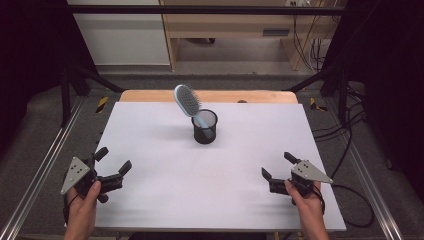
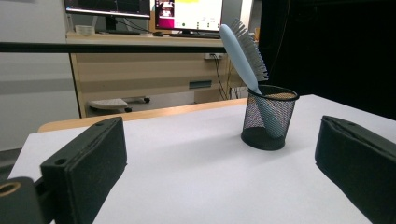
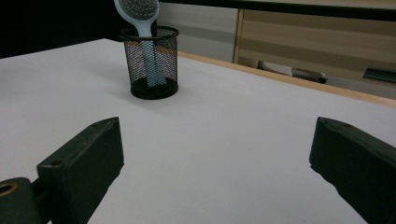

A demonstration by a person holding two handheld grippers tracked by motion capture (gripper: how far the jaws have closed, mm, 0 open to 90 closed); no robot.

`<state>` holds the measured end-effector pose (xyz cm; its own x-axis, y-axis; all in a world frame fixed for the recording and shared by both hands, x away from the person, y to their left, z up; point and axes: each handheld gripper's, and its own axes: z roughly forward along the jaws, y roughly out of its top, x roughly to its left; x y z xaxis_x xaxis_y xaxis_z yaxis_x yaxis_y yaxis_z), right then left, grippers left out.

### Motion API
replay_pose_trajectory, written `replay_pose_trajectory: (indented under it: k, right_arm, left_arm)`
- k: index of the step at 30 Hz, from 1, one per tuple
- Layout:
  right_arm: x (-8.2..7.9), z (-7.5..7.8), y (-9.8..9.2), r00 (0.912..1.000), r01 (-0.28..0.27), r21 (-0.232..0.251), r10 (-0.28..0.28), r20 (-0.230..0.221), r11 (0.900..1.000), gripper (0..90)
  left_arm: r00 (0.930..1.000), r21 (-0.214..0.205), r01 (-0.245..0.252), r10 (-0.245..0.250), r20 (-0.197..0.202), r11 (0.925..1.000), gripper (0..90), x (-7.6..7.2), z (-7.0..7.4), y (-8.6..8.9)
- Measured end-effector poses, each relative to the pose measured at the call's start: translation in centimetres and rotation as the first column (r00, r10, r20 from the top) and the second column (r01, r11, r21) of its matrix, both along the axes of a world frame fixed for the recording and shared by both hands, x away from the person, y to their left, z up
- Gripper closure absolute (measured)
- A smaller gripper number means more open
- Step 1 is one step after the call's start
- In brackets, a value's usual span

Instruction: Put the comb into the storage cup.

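A black mesh cup (image 1: 205, 127) stands upright near the middle of the white table top (image 1: 150, 145). A light blue hairbrush (image 1: 188, 101) sits handle-down in it, head leaning up and to the left. The cup (image 2: 269, 117) and brush (image 2: 243, 51) lie ahead of the left gripper, and the cup (image 3: 150, 69) with the brush (image 3: 138, 14) ahead of the right one. My left gripper (image 1: 113, 161) rests open at the near left edge, nothing between its jaws. My right gripper (image 1: 277, 165) is open at the near right, also holding nothing.
A wooden strip (image 1: 210, 96) runs along the table's far edge. Metal rails (image 1: 45, 165) flank the table on both sides. Behind it stand a wooden desk (image 2: 140, 70) with monitors (image 2: 187, 14) and hanging cables (image 1: 312, 47).
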<state>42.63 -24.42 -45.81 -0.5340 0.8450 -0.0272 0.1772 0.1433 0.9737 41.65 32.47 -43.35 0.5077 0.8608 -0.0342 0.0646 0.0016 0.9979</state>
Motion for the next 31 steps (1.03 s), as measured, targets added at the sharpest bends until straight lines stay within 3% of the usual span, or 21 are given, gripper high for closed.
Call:
replay_pose_trajectory:
  k: [6, 9, 16, 20, 31]
  right_arm:
    - [-0.1, -0.1, -0.3, 1.0000, -0.003, 0.004, 0.003, 0.002, 1.0000, 3.2]
    - [-0.1, -0.1, -0.3, 1.0000, -0.006, 0.004, 0.006, 0.000, 1.0000, 3.2]
    - [0.0, -0.2, -0.5, 0.9999, -0.012, 0.030, 0.012, -0.009, 0.9995, 3.2]
    - [0.0, -0.3, -0.5, 0.9998, -0.016, 0.034, 0.016, -0.015, 0.9993, 3.2]
    - [0.2, -0.6, -0.2, 0.9989, -0.014, 0.026, 0.015, -0.044, 0.9996, 3.1]
  left_arm:
    - [0.9998, 0.024, 0.018, -0.018, -0.005, 0.9995, 2.1, -0.1, -0.3, -0.7]
    - [0.9995, 0.063, 0.029, -0.029, 0.007, 0.9976, 2.0, -0.2, -0.4, -1.4]
    - [0.9983, 0.088, 0.056, -0.057, 0.011, 0.9946, 1.9, -0.6, -0.4, -2.5]
    - [0.9974, 0.084, 0.072, -0.071, -0.013, 0.9939, 1.9, -0.9, -0.6, -2.9]
    - [0.9943, 0.162, 0.100, -0.092, -0.053, 0.9817, 2.1, -0.8, -1.5, -3.7]
